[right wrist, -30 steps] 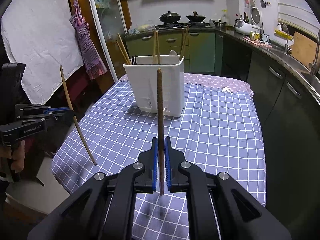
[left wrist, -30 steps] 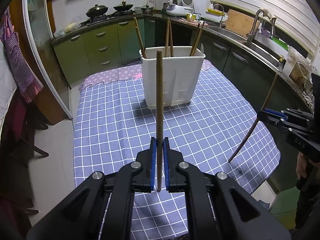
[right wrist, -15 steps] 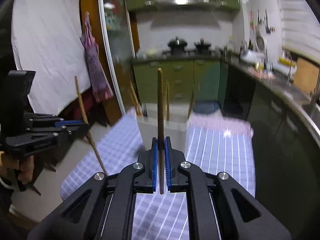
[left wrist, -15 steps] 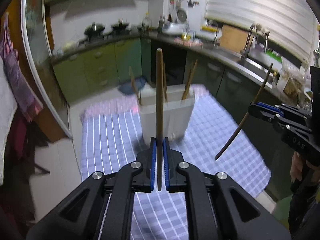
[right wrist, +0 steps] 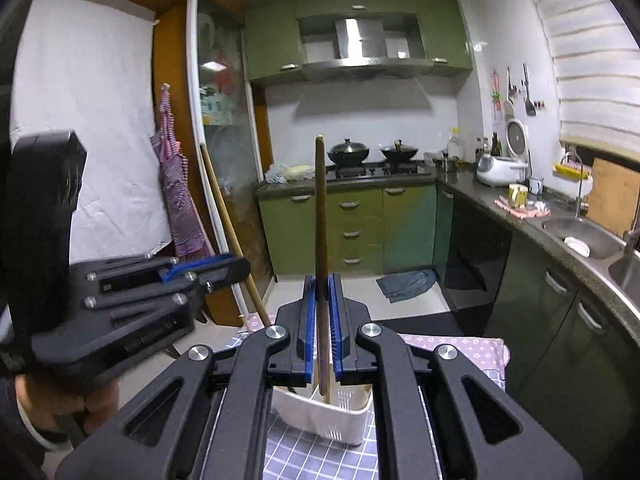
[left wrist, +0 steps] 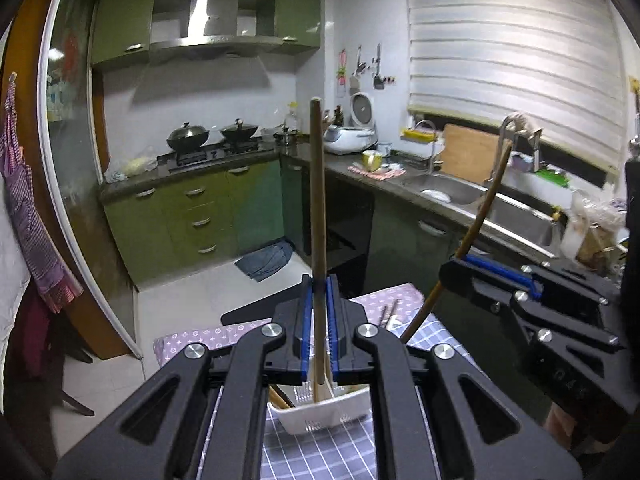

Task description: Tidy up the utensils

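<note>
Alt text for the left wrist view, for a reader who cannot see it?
The left gripper jaws clamp an upright chopstick above a white utensil basket on a checked tablecloth. At right, the right gripper holds another chopstick; a green kitchen lies behind.

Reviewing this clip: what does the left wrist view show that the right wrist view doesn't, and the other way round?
Only the left wrist view shows the right tool from outside, shut on its tilted chopstick, plus the faucet and most of the window blind. Only the right wrist view shows the left tool from outside, the white sheet and the ceiling. Both show a chopstick upright between shut blue pads, the white utensil holder low in the frame, the checked tablecloth, the woks, the hood and the green cabinets.
</note>
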The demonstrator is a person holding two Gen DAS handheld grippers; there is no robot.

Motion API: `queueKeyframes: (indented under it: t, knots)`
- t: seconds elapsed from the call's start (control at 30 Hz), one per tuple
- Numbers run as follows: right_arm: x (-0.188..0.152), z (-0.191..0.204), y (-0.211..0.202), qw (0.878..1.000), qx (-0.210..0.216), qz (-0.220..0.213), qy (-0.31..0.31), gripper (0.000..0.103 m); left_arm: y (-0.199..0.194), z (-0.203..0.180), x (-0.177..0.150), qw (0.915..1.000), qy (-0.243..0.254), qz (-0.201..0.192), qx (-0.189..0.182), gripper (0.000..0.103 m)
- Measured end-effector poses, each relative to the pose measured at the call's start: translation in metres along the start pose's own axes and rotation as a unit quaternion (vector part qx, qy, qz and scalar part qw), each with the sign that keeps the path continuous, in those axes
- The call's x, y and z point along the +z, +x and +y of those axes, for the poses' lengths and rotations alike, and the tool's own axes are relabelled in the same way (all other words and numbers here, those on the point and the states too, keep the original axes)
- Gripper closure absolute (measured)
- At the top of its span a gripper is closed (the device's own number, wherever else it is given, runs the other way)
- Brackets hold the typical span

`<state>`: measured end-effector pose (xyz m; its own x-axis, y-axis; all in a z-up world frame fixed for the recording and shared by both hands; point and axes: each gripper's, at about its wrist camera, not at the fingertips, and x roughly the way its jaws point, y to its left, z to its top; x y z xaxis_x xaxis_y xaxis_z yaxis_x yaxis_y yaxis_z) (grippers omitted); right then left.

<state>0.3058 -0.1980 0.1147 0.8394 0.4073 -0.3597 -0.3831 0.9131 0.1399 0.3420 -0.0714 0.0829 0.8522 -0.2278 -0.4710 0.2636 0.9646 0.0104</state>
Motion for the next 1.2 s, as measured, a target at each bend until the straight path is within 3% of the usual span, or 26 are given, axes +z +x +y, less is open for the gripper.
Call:
queueKeyframes:
  t: [0.17, 0.33, 0.4, 0.47, 0.6, 0.67, 0.73, 0.83, 0.9, 0.93, 1.0, 1.07, 1.2]
  knots:
    - [-0.013, -0.014, 0.051, 0.999, -0.005, 0.037, 0.012, 0.096, 0.049, 0.012, -0.029, 0.9988, -0.016, 0.042, 0.018, 0.096]
    - [-0.039, -0.021, 0.083, 0.997, -0.014, 0.072, 0.009, 0.096, 0.072, 0.021, -0.055, 0.9961, -0.019, 0.078, 0.035, 0.095]
    - [-0.05, -0.022, 0.092, 0.996, -0.017, 0.084, 0.006, 0.095, 0.075, 0.02, -0.063, 0.9957, -0.016, 0.084, 0.035, 0.088]
    - [-0.06, -0.021, 0.1, 0.995, -0.017, 0.097, 0.001, 0.095, 0.076, 0.016, -0.07, 0.9953, -0.008, 0.088, 0.039, 0.072]
    - [-0.073, -0.019, 0.101, 0.994, -0.017, 0.105, -0.001, 0.092, 0.068, 0.012, -0.078, 0.9958, -0.01, 0.083, 0.038, 0.067]
    - [-0.073, -0.017, 0.089, 0.995, -0.014, 0.094, 0.001, 0.09, 0.057, 0.012, -0.081, 0.9966, -0.017, 0.073, 0.034, 0.057]
    - [-0.073, -0.013, 0.065, 0.997, -0.012, 0.077, -0.002, 0.075, 0.038, 0.015, -0.084, 0.9976, -0.029, 0.057, 0.028, 0.044]
    - [-0.073, -0.008, 0.017, 0.999, -0.011, 0.043, -0.005, 0.066, 0.007, 0.02, -0.091, 0.9982, -0.04, 0.037, 0.027, 0.029]
    - [-0.087, -0.01, -0.021, 1.0, -0.02, 0.019, -0.005, 0.043, -0.016, 0.022, -0.101, 0.9984, -0.044, 0.025, 0.026, 0.017]
    - [-0.097, -0.011, -0.039, 1.0, -0.023, 0.009, -0.003, 0.038, -0.03, 0.023, -0.109, 0.9985, -0.045, 0.015, 0.028, 0.01]
    - [-0.121, -0.012, -0.067, 0.999, -0.035, -0.002, 0.002, 0.018, -0.057, 0.022, -0.127, 0.9984, -0.036, -0.007, 0.044, 0.007]
    - [-0.153, -0.016, -0.09, 0.998, -0.054, -0.01, 0.015, 0.004, -0.079, 0.019, -0.152, 0.9968, -0.028, -0.022, 0.071, 0.007]
    - [-0.211, -0.015, -0.114, 0.997, -0.064, 0.003, 0.032, 0.004, -0.108, 0.015, -0.192, 0.9957, -0.036, -0.016, 0.084, 0.007]
